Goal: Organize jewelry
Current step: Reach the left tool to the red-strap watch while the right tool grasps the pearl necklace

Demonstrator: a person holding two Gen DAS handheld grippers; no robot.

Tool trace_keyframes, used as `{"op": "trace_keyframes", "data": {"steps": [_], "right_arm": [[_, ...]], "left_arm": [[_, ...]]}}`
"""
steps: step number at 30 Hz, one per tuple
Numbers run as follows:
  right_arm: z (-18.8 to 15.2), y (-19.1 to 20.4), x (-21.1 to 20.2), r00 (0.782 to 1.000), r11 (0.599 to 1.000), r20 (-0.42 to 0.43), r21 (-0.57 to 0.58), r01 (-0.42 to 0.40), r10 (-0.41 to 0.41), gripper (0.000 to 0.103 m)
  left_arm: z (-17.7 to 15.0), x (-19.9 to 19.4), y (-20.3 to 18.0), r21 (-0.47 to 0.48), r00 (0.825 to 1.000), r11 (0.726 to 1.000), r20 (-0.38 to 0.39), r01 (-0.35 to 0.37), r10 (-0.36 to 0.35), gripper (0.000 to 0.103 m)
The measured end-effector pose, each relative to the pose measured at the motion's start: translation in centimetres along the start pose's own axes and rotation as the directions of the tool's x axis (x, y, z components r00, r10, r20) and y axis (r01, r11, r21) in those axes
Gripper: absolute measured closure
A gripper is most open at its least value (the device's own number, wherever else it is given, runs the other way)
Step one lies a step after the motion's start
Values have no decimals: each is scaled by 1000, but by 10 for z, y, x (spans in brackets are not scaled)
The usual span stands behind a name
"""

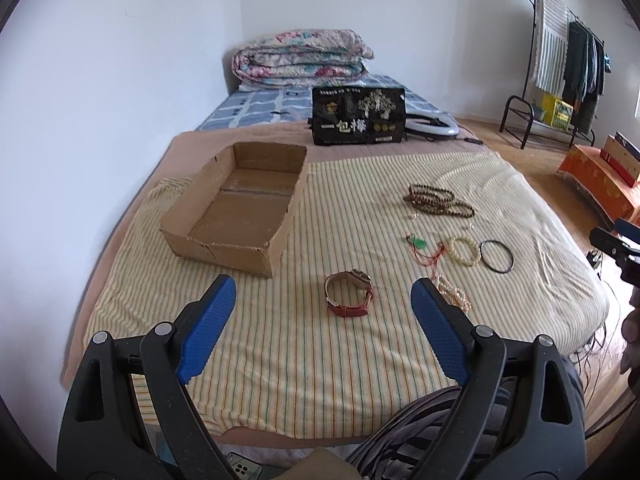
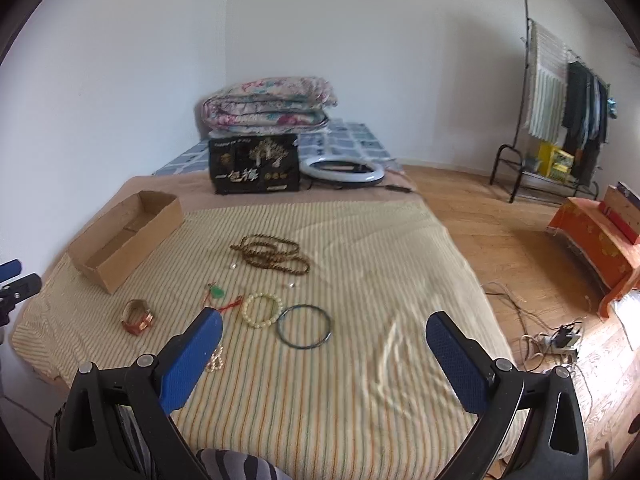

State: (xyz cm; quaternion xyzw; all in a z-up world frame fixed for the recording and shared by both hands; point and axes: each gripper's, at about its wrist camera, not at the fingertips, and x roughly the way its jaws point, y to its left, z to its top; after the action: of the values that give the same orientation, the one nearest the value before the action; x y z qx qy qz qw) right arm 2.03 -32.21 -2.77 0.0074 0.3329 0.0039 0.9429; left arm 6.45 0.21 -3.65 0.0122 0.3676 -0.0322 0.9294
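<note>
Jewelry lies on a striped bedspread [image 1: 280, 340]. A red-strap watch [image 1: 349, 294] lies just ahead of my open, empty left gripper [image 1: 323, 294]. A pearl bracelet [image 1: 454, 296] sits by its right finger. Farther right lie a cream bead bracelet [image 1: 464, 251], a dark bangle [image 1: 497, 255], a green pendant on red cord [image 1: 420, 245] and brown bead strands [image 1: 440, 200]. An empty cardboard box [image 1: 236, 208] stands at the left. My right gripper [image 2: 324, 330] is open and empty, above the bangle [image 2: 305, 326]; the cream bracelet [image 2: 262, 311], watch [image 2: 137, 317] and box [image 2: 124, 236] also show there.
A black printed box [image 1: 358, 116], a white ring light [image 1: 430, 126] and a folded quilt [image 1: 300, 56] sit at the far end of the bed. A wall runs along the left. A clothes rack [image 2: 560, 120], an orange cabinet [image 2: 596, 244] and floor cables [image 2: 552, 340] stand right.
</note>
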Motion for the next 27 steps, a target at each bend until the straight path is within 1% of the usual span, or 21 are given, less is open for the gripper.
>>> {"op": "trace_keyframes", "data": {"steps": [4, 5, 6, 7, 8, 10, 12, 14, 15, 16, 17, 18, 19, 21, 23, 24, 26, 27], "right_arm": [[-3, -3, 16, 997, 999, -58, 23, -48, 50, 1], [-3, -3, 19, 996, 998, -65, 25, -58, 59, 1], [-4, -2, 22, 995, 997, -73, 24, -70, 72, 1], [-3, 2, 26, 992, 996, -88, 17, -92, 93, 2], [-3, 5, 31, 989, 994, -101, 8, -109, 109, 3], [-2, 15, 42, 980, 989, -138, -23, -145, 140, 10], [-3, 25, 51, 971, 984, -171, -45, -175, 165, 15], [-3, 36, 66, 955, 973, -215, -63, -221, 203, 19], [-3, 39, 72, 950, 971, -231, -67, -231, 210, 23], [-3, 43, 78, 943, 967, -252, -74, -243, 217, 27], [-4, 49, 88, 932, 961, -280, -87, -264, 231, 29], [-5, 52, 92, 927, 958, -293, -93, -271, 234, 30], [-6, 57, 100, 918, 953, -317, -105, -284, 239, 32], [-6, 64, 108, 904, 945, -347, -116, -306, 250, 34], [-7, 73, 117, 885, 931, -380, -133, -341, 270, 34], [-8, 77, 120, 878, 925, -392, -143, -352, 273, 35], [-10, 86, 129, 867, 914, -421, -174, -367, 267, 38], [-11, 88, 131, 862, 910, -432, -183, -371, 265, 41]], "left_arm": [[-2, 22, 3, -9, 998, 999, -55, 35, -35, 12], [-2, 27, 4, -13, 997, 999, -65, 37, -38, 14], [-3, 35, 4, -16, 996, 999, -81, 35, -37, 21], [-4, 42, 3, -18, 995, 999, -96, 37, -39, 25], [-5, 48, 4, -18, 994, 999, -106, 39, -40, 26], [-6, 60, 3, -6, 991, 999, -127, 42, -43, 34], [-8, 73, 3, -4, 988, 999, -148, 43, -43, 37], [-9, 87, 4, -5, 986, 999, -162, 40, -41, 44], [-9, 93, 4, -3, 985, 999, -168, 38, -38, 48], [-10, 99, 3, -1, 984, 999, -173, 34, -34, 49], [-10, 105, 2, 1, 983, 999, -179, 35, -34, 50], [-11, 110, 2, 0, 982, 999, -186, 40, -39, 53], [-11, 115, 2, 0, 980, 999, -191, 47, -46, 55], [-12, 121, 1, 0, 979, 999, -199, 52, -51, 56], [-12, 128, 1, -5, 976, 999, -210, 52, -52, 58], [-13, 132, 1, -9, 975, 999, -216, 52, -53, 62], [-13, 139, 0, -12, 973, 999, -225, 48, -49, 63], [-13, 143, 0, -13, 972, 999, -229, 43, -45, 63]]}}
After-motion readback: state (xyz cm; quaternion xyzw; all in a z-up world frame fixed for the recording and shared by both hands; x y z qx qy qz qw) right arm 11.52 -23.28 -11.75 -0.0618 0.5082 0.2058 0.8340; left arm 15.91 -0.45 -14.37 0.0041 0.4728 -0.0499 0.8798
